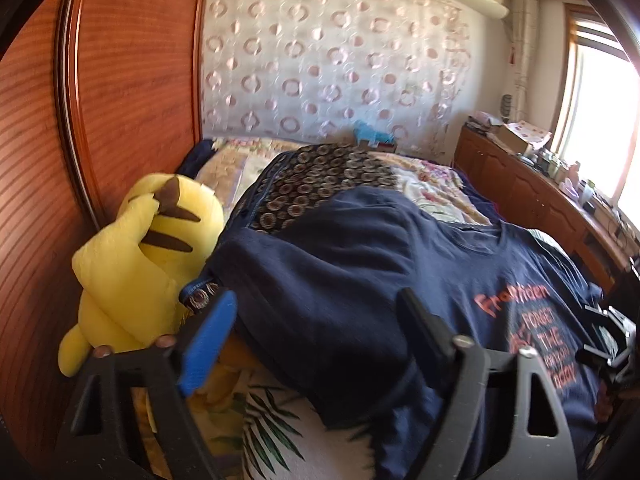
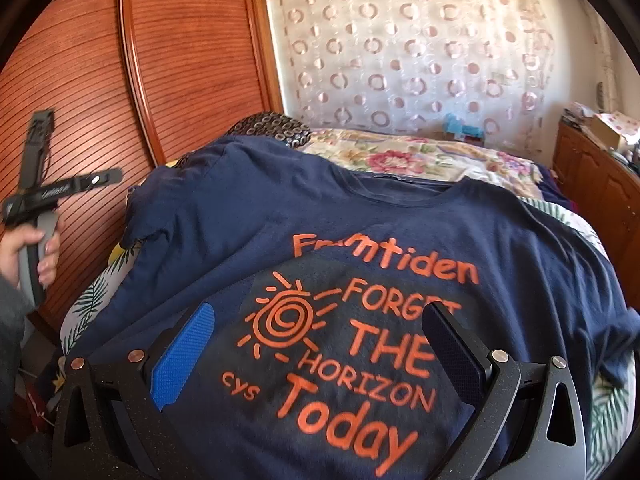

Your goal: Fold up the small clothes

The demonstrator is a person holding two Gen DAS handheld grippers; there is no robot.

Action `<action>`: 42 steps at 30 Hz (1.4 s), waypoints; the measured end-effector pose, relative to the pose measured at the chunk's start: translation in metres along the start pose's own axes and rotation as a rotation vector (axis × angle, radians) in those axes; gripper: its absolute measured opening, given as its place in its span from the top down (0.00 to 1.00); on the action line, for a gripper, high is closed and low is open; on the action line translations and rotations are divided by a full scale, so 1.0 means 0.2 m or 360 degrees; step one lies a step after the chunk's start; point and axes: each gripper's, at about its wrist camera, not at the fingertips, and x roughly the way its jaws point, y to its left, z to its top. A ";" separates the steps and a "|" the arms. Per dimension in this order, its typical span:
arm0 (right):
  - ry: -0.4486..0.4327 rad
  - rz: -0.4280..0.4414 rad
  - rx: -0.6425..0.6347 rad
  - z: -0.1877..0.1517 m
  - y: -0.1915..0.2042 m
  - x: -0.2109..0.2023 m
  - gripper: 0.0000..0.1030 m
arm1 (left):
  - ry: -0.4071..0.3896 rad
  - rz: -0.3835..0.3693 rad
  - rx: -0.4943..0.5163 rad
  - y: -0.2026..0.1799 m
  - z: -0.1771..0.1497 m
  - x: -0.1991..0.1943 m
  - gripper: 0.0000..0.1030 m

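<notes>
Across the flowered quilt of the bed [image 2: 420,160] lies a navy cotton T-shirt with orange print [image 2: 360,240], front up, collar toward twelve o'clock and its lettering ("FORGET THE HORIZON Today") readable from the right wrist view. Over the printed chest hovers the right gripper [image 2: 320,352], its blue-padded and black fingers spread wide with nothing pinched between them. At nine o'clock in that view a hand [image 2: 36,248] grips the handle of the left gripper [image 1: 316,328], clear of the cloth beside the reddish louvred wooden wardrobe door [image 2: 192,60]. From the left wrist view its fingers stand fairly wide over the shirt's left sleeve, which is bunched up; whether the black finger touches the fabric I cannot tell. A yellow plush toy with brown stripes [image 1: 148,248] leans at nine o'clock, and a dark ring-patterned garment [image 1: 320,184] lies at twelve o'clock just beyond the shirt
</notes>
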 end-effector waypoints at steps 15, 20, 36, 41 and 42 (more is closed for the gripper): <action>0.0213 0.0154 -0.0054 0.17 -0.12 0.25 0.00 | 0.0275 0.0023 -0.0209 0.18 0.05 0.33 0.61; 0.0233 0.0181 -0.0068 0.19 -0.15 0.31 0.00 | 0.0264 0.0050 -0.0126 0.15 0.05 0.31 0.92; 0.0136 0.0131 -0.0014 0.19 -0.22 0.26 0.00 | 0.0031 -0.0233 0.0298 -0.48 0.39 0.06 0.95; 0.0096 0.0046 0.0056 0.15 -0.29 0.17 0.00 | 0.0025 -0.0328 0.0461 -0.75 0.40 0.11 0.82; 0.0095 0.0028 0.0066 0.15 -0.30 0.15 0.00 | 0.0013 -0.0337 0.0466 -0.76 0.40 0.10 0.69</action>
